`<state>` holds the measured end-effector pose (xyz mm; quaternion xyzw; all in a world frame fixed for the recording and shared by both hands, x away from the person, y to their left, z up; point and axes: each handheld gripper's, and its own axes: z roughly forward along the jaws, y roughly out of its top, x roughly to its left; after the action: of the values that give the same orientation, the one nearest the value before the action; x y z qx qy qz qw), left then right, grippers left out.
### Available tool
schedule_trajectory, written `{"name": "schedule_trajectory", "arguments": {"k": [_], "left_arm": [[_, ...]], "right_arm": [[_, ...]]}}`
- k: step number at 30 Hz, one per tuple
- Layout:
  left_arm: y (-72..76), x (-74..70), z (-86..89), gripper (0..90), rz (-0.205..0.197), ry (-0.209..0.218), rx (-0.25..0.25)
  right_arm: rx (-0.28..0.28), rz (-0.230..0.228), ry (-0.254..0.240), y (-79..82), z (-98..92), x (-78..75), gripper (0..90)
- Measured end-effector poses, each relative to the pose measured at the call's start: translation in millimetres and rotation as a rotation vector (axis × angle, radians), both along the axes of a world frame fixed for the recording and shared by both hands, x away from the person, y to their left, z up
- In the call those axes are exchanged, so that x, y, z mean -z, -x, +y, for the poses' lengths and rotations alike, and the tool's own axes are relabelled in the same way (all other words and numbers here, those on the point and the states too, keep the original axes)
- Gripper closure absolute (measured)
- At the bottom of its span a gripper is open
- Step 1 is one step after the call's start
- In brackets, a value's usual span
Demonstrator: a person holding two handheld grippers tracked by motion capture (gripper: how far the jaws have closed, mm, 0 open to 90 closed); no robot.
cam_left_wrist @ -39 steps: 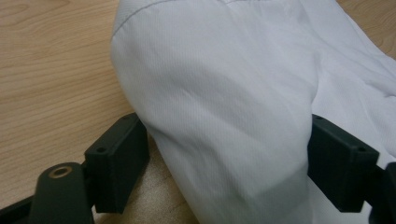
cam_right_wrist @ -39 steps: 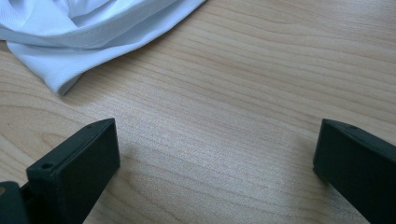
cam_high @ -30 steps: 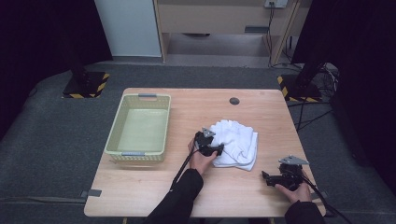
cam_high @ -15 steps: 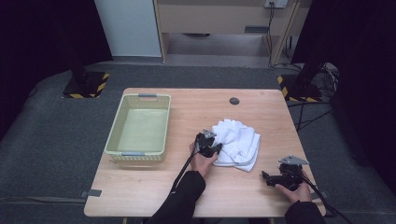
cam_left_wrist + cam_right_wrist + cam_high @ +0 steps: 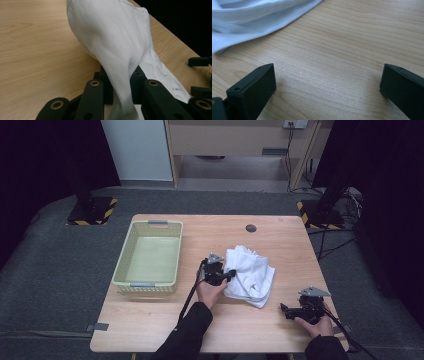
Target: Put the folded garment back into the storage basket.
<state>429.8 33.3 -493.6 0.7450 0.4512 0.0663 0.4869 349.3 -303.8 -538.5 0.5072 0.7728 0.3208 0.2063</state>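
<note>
High view: white cloth crumpled at table centre, basket at its 9 o'clock; left gripper pinching its left edge | Left gripper view: cloth between just-closed jaws; judged light, limp, slippery, best taken at a bunched fold | Right gripper view: right gripper spread over bare wood; dark room.

White cloth hides left hand-held gripper pads; cloth's top cut by frame edge
</note>
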Motion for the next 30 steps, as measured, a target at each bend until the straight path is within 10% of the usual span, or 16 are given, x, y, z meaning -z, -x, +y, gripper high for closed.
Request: {"name": "schedule_trajectory", "arguments": {"k": [15, 30], "left_arm": [[32.7, -54.2, 65.2, 78.1, -0.047, 0.025, 0.007], [52.7, -65.1, 111.1, 78.0, -0.090, 0.073, -0.049]], "right_arm": [[0.000, 0.000, 0.000, 0.0, 0.1, 0.0, 0.6], [0.001, 0.000, 0.000, 0.0, 0.1, 0.0, 0.6]]}}
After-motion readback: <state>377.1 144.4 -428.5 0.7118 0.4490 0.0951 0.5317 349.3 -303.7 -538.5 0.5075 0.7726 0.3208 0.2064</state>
